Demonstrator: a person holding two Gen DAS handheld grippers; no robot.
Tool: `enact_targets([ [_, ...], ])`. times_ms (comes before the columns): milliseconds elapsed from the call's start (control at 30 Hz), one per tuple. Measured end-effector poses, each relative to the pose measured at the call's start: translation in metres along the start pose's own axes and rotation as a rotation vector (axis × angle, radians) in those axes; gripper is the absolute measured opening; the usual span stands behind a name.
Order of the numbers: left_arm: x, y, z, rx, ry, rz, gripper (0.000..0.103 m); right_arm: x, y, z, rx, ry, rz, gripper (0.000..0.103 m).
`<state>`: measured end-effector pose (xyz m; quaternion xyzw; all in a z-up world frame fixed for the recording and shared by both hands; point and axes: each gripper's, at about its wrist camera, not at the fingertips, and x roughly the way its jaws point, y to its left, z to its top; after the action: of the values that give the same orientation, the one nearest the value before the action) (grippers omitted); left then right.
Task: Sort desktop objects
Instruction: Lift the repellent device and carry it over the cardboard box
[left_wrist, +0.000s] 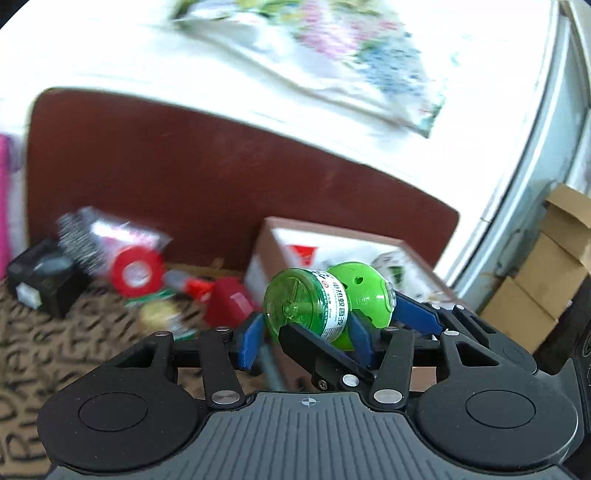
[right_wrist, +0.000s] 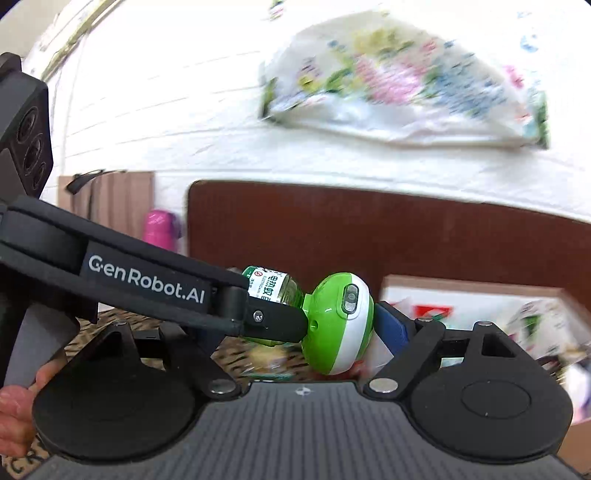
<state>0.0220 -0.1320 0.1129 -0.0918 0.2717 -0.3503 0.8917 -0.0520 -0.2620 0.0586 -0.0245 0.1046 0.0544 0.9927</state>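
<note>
A clear green liquid bottle with a white label is plugged into a round green-and-white heater; the pair hangs in the air, lying sideways. My left gripper is shut on the bottle, one blue pad on each side. In the right wrist view its black finger comes in from the left across the bottle. My right gripper is closed on the heater; its right blue pad presses on the shell, while the left pad is hidden. That gripper's blue finger touches the heater.
Below lie a red tape roll, a black box and small red items on a leopard-print cloth. An open cardboard box stands behind, before a brown board. Stacked cartons are right. A hand holds the left gripper.
</note>
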Motion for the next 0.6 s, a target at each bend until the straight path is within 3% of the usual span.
enact_targets([
  [233,0.056,-0.035,0.023,0.026,0.035,-0.115,0.054,-0.001,-0.061,0.013,0.022,0.006,-0.115,0.086],
  [400,0.108,-0.038,0.039,-0.027,0.1,-0.165,0.061,0.022,-0.107,0.016,0.039,0.056,-0.129,0.087],
  [600,0.164,-0.032,0.036,-0.073,0.174,-0.175,0.061,0.056,-0.141,0.005,0.042,0.153,-0.147,0.087],
])
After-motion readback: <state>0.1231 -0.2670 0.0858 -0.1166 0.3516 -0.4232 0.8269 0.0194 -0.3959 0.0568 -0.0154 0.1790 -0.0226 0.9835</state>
